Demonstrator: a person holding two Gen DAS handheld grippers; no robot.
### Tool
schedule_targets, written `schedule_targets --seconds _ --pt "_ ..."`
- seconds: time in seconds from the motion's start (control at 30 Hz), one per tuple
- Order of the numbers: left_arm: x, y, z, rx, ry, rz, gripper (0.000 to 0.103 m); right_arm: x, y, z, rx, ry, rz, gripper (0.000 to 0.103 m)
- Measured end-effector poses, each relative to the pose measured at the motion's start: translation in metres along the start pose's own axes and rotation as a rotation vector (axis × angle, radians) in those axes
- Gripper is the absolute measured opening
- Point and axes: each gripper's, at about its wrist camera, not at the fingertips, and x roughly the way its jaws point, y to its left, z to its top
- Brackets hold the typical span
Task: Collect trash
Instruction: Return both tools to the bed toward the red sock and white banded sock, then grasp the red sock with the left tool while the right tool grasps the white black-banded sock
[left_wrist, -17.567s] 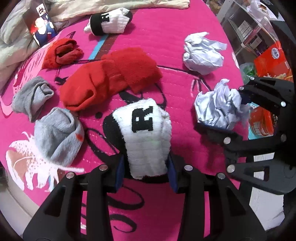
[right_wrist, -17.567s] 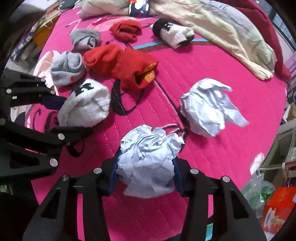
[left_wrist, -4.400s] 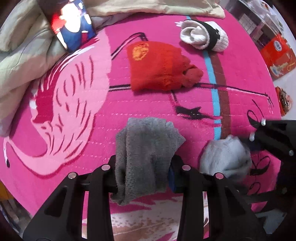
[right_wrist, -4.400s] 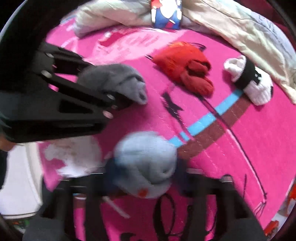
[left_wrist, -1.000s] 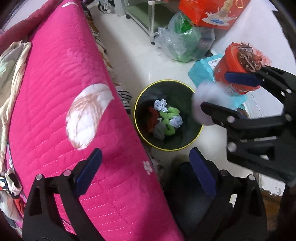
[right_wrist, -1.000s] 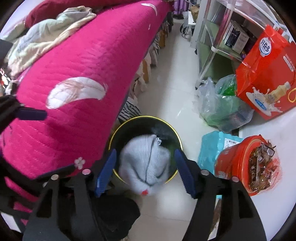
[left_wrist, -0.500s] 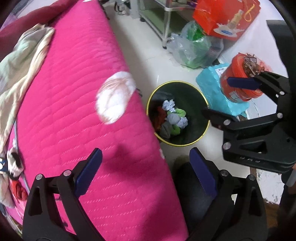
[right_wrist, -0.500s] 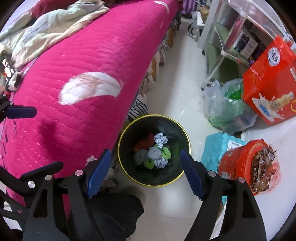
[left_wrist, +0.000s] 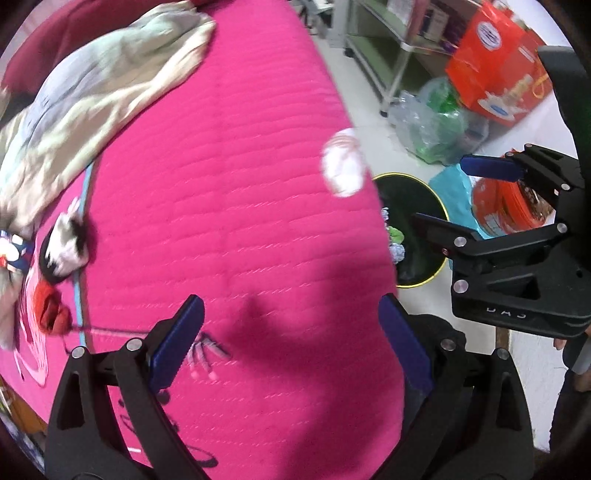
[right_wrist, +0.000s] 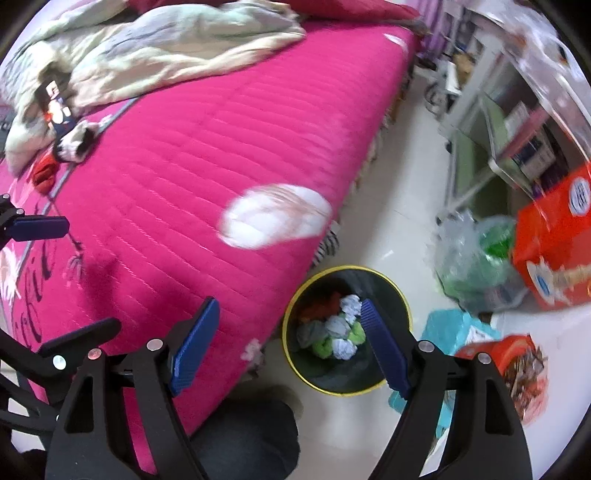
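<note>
A black bin with a yellow rim (right_wrist: 295, 363) stands on the floor beside the pink bed; it also shows in the left wrist view (left_wrist: 439, 201). Inside it lie crumpled paper balls (right_wrist: 350, 305), grey socks (right_wrist: 310, 332), a red sock and green items. My right gripper (right_wrist: 290, 345) is open and empty, over the bed's edge and the bin. My left gripper (left_wrist: 290, 341) is open and empty above the pink bedspread (left_wrist: 229, 192). A black-and-white sock (left_wrist: 64, 247) and a red sock (left_wrist: 48, 308) lie on the bed at the far left.
A pale blanket (right_wrist: 155, 48) lies bunched at the bed's far side. On the floor by the bin are a red tub of scraps (right_wrist: 517, 373), a teal packet (right_wrist: 450, 328), a plastic bag (right_wrist: 476, 258), an orange carton (right_wrist: 557, 240) and a shelf unit (right_wrist: 491, 122).
Both grippers have swung from the bin back toward the bed. The grey sock the right gripper held a second ago now lies in the bin. Both jaws stay open.
</note>
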Motion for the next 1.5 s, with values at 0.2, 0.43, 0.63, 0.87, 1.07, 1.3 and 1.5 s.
schedule_targets --seconds 0.2,0.43,0.63,0.87,1.07,1.3,1.5 --pt "-0.011 0.037 -0.018 -0.082 -0.009 0.029 0.093 0.004 0.038 0.022 -0.074 0.000 0.019 0.076" --pt "-0.022 0.076 -0.037 -0.164 -0.017 0.069 0.093 0.001 0.075 0.044 -0.153 -0.007 0.030 0.077" --pt "-0.033 0.105 -0.053 -0.217 -0.030 0.083 0.093 0.004 0.111 0.062 -0.226 -0.004 0.030 0.077" --pt "-0.035 0.138 -0.065 -0.291 -0.031 0.092 0.093 0.011 0.151 0.081 -0.293 0.002 0.051 0.077" --pt "-0.033 0.166 -0.073 -0.353 -0.029 0.109 0.093 0.015 0.184 0.098 -0.343 0.001 0.066 0.077" --pt "-0.026 0.200 -0.085 -0.411 -0.023 0.110 0.093 0.025 0.213 0.115 -0.384 0.005 0.084 0.077" --pt "-0.020 0.225 -0.089 -0.446 -0.015 0.112 0.093 0.035 0.236 0.128 -0.422 0.008 0.091 0.080"
